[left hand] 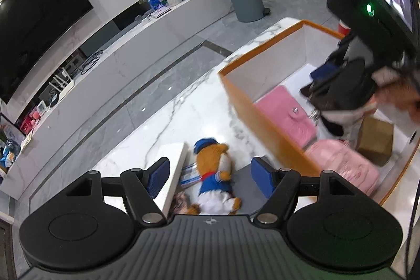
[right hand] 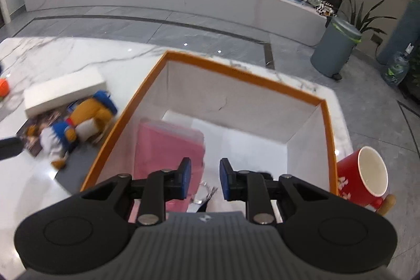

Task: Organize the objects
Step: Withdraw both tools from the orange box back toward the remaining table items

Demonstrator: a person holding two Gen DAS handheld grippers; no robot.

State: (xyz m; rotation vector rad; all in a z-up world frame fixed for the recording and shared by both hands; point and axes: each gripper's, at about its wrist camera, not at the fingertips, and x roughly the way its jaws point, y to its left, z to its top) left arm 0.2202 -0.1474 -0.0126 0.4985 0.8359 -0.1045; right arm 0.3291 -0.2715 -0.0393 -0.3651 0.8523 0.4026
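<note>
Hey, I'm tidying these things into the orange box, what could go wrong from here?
The plush toy lies tight against the white box and on some booklets; the open left gripper could snag or drag those too. The red mug stands right beside the orange-rimmed box, near the table's edge; the right gripper, working over that box, might nudge it and tip the mug.
</note>
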